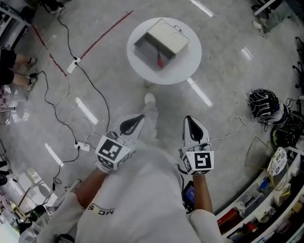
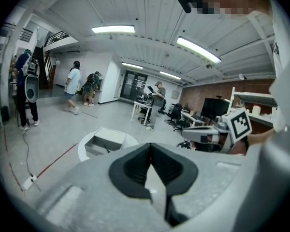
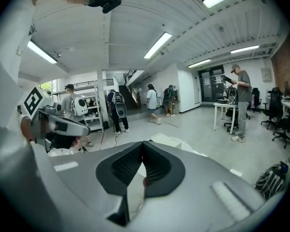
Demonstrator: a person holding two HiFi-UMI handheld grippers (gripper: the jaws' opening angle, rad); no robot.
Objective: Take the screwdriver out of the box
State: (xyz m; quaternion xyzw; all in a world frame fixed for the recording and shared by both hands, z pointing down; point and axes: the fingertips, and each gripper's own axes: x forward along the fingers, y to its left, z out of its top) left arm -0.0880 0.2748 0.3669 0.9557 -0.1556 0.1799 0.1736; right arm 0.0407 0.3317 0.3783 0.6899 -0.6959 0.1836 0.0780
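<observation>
An open grey box (image 1: 164, 40) stands on a small round white table (image 1: 192, 59) ahead of me on the floor. Inside it lies the red-handled screwdriver (image 1: 159, 61). Both grippers are held close to my body, well short of the table and pointing toward it. My left gripper (image 1: 138, 119) is shut with nothing in it, and so is my right gripper (image 1: 188, 119). In the left gripper view the box (image 2: 105, 142) shows beyond the closed jaws (image 2: 150, 147). The right gripper view shows its jaws (image 3: 143, 144) closed, with the table's edge (image 3: 183, 146) just past them.
Cables and a power strip (image 1: 73, 64) run over the floor at the left, beside a red tape line (image 1: 107, 32). A black bag (image 1: 263, 103) and cluttered shelves (image 1: 273, 196) are at the right. Several people (image 2: 73, 86) stand farther off, near a desk (image 3: 227, 111).
</observation>
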